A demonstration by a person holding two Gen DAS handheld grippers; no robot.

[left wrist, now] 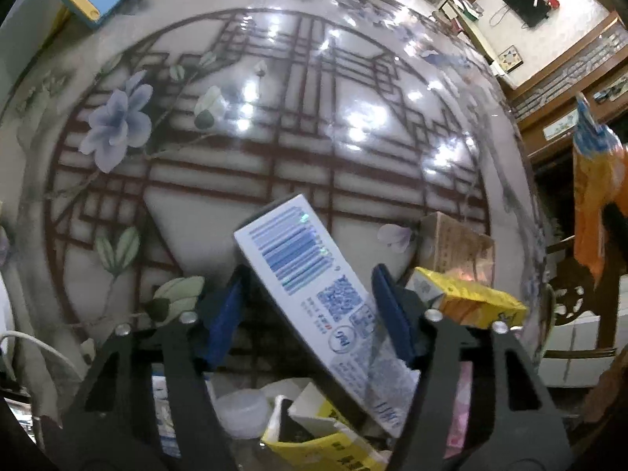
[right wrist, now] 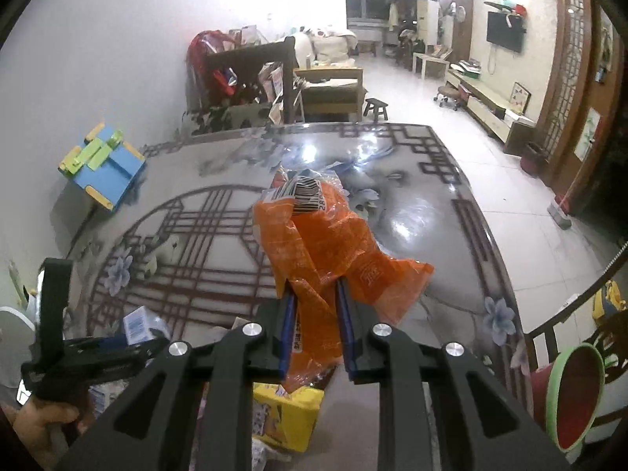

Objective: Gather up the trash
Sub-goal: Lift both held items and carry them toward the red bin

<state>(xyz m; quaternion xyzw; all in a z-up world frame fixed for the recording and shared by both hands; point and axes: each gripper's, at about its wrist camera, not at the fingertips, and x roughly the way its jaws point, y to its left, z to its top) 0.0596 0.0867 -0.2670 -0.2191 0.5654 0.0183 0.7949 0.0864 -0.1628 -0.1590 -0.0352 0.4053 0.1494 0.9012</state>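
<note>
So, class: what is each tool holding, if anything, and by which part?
The right tool grips the orange wrapper by its lower crumpled end. The left tool stands open around a white box, holding nothing.

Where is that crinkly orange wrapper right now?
The orange wrapper is pinched in the right hand-held gripper, lifted above the patterned table, with a yellow box lying below it.

My table (right wrist: 451, 212) has a glossy top printed with lattice and flowers, glare spots on it. White wall (right wrist: 98, 59) left, pale tiled floor (right wrist: 412, 90) running back to a window (right wrist: 382, 4). TV (right wrist: 505, 31) on right wall, low white cabinet (right wrist: 486, 102) below, wooden bench (right wrist: 329, 90), small stool (right wrist: 376, 108).
</note>
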